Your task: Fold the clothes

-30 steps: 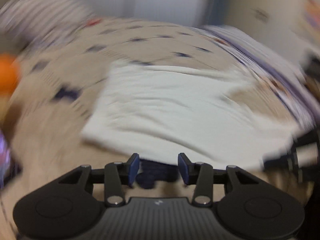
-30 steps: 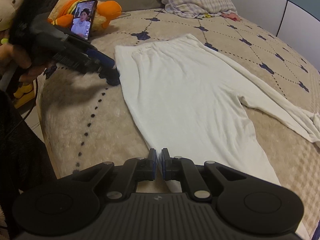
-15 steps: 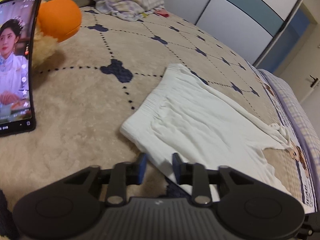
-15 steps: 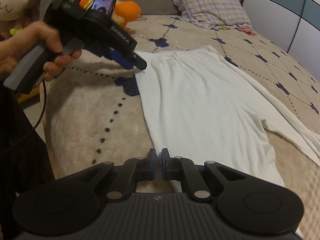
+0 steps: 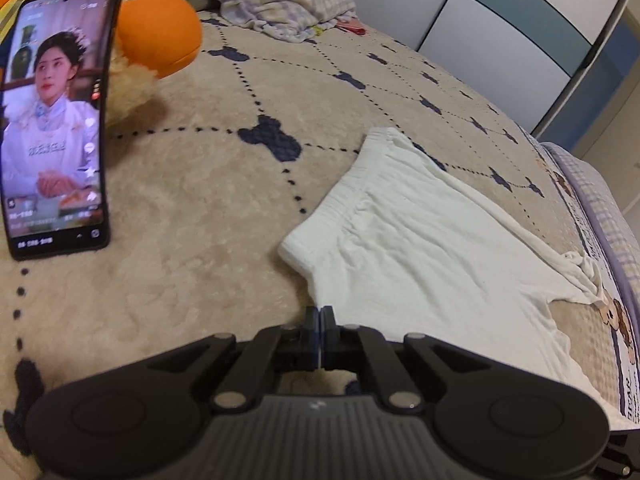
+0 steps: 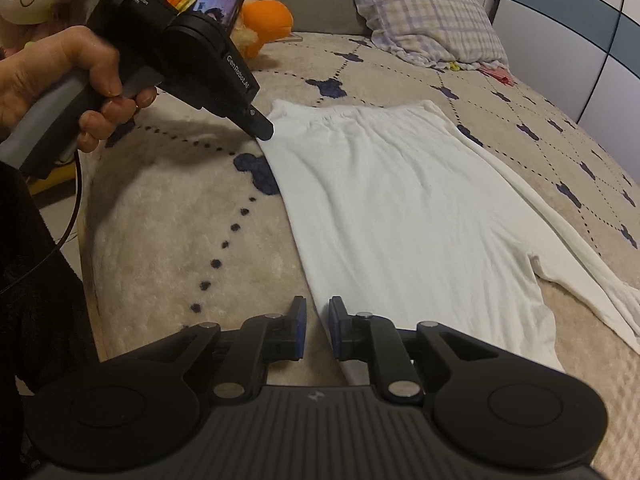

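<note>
My left fingers [image 5: 320,316] pinch the soft, limp trousers [image 6: 400,208] near the waistband; right fingers [image 6: 317,326] parted around their edge.

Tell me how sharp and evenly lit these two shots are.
Left wrist view: mostly sharp, lit phone bowed by fisheye, dim room light. Right wrist view: sharp, white pants bright without glare, soft shadow under the left gripper, corners vignetted black.

I note left hand-held gripper [image 6: 264,134]: black housing, white "GenRobot.AI" lettering, grey handle, black cable. Right hand-held gripper [image 6: 317,328]: blue pads, silver screws. Dark sleeve [image 6: 28,280].
</note>
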The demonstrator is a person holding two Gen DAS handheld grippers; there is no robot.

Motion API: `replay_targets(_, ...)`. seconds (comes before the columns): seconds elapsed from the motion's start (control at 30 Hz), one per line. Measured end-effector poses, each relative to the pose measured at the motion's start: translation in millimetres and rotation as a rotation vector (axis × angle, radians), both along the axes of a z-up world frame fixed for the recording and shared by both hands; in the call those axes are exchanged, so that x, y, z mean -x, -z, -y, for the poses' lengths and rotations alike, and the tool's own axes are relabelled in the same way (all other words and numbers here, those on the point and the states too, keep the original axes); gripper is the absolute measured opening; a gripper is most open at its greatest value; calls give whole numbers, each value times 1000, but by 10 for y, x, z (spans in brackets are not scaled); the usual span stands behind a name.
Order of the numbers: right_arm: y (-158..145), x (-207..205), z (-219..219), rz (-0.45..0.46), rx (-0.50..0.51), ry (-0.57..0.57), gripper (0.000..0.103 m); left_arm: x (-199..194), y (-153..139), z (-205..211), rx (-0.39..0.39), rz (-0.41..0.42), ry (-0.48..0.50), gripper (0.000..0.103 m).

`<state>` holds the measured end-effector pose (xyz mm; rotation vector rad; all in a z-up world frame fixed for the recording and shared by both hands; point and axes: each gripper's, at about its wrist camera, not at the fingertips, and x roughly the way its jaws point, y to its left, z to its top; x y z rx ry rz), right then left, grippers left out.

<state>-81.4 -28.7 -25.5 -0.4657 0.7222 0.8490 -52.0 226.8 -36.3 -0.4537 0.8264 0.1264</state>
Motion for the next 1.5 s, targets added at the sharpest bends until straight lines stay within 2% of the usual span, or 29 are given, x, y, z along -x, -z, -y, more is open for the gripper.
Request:
replay_targets(0.17, 3, 16, -16, -26, -13, -19, 0, -21, 26, 46, -36, -21, 10, 1)
replay_targets(0.33, -7, -11, -4, -11, -6, 4, 2, -48, 13, 61, -35, -32, 6, 8)
replay_targets(0.43, -65, -70, 51, -15, -24, 41, 5, -42, -39, 84, -28, -36, 10, 29)
replay_targets(0.5, -103, -109, 87, -18, -36, 66, 11, -36, -91, 121, -32, -41, 17, 62)
replay_targets(0.57, -141, -149, 124, -21, -48, 91, 20, -29, -171, 184, -77, -51, 6, 72)
replay_targets(0.63, -181, -213, 186, -11, -56, 125, 27, -32, -256, 255, -141, -50, 4, 74)
replay_targets(0.7, -224, -294, 263, -4, -70, 167, 29, -53, -327, 312, -182, -40, -8, 78)
replay_targets(0.97, -352, -728, 620, -8, -140, 366, 32, -340, -537, 584, -224, 37, -7, 80)
replay_targets(1.1, -372, -936, 816, -5, -153, 477, 35, -588, -591, 788, -210, 81, 82, 85)
replay_targets(1.23, -364, -1102, 992, -15, -153, 567, 35, -838, -571, 1015, -223, 77, 168, 87)
replay_targets(1.4, -396, -1332, 1225, -29, -161, 657, 37, -1077, -501, 1233, -230, 67, 228, 90)
replay_targets(1.5, -454, -1490, 1378, -23, -178, 700, 42, -1193, -462, 1341, -244, 74, 259, 98)
